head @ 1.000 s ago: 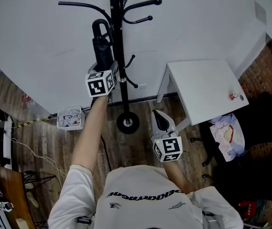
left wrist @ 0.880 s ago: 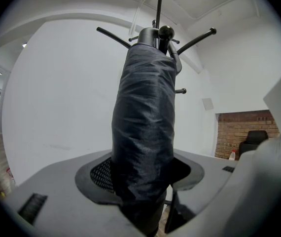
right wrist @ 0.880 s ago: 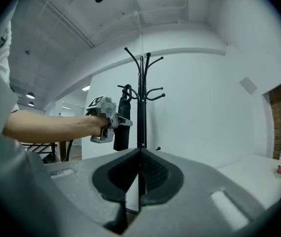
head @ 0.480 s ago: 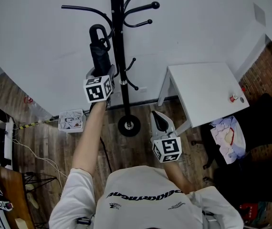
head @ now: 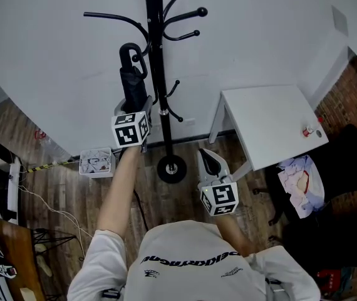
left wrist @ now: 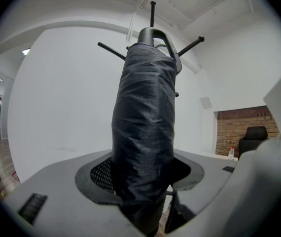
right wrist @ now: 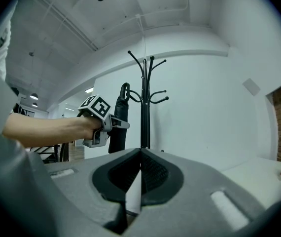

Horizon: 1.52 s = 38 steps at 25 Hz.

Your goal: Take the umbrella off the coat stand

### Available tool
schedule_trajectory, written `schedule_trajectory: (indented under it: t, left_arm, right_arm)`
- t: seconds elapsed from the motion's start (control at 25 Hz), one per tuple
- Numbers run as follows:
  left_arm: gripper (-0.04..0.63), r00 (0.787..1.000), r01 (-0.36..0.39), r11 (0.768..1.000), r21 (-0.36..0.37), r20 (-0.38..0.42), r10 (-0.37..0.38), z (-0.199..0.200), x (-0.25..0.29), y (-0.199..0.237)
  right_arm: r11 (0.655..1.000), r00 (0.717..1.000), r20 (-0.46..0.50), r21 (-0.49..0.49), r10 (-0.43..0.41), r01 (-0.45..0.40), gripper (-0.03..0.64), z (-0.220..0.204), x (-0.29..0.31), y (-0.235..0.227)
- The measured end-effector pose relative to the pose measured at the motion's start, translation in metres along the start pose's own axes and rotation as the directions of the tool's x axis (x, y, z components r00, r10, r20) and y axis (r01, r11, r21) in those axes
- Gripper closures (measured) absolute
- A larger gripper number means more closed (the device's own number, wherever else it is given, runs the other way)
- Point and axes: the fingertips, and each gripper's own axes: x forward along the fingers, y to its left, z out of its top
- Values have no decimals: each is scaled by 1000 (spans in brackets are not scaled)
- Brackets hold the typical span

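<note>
Since a second ago the left hand-held gripper has carried the umbrella a little away from the coat stand's pole, so the gap between them is slightly wider; the right hand-held gripper has kept its place low in front of the person. The left one pinches the umbrella's folded canopy between its jaws, near the lower part of the roll. The right one has its jaws pressed together with nothing between them. The umbrella is black, rolled tight and wrinkled, held upright just left of the pole, with its looped handle at the top beside a short peg of the stand. Whether the handle is clear of that peg cannot be told. The stand is black, with curved arms ending in knobs and a round base on the wood floor. Behind it rises a plain white wall. To the right stands a white table with a small bottle near its edge, and a brick wall shows beyond. A white box sits on the floor left of the stand.
</note>
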Motion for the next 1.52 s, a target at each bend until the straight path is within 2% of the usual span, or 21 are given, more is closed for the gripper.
schedule_trajectory:
  t: [0.16, 0.6, 1.12, 1.52]
  left_arm:
    - [337, 1000, -10, 1000, 11, 3, 10, -1, -12, -4]
    - [337, 999, 9, 1000, 4, 36, -9, -8, -47, -24]
    - [337, 999, 35, 999, -3, 42, -35, -36, -81, -45]
    - [337, 996, 29, 999, -24, 90, -26, -45, -111, -59]
  right_arm:
    - [999, 1000, 7, -29, 17, -17, 617, 4, -1, 8]
    - [999, 999, 26, -33, 41, -40, 617, 10, -3, 18]
    - [1000, 999, 37, -1, 21, -21, 618, 11, -8, 22]
    - [999, 999, 31, 26, 20, -21, 618, 11, -9, 21]
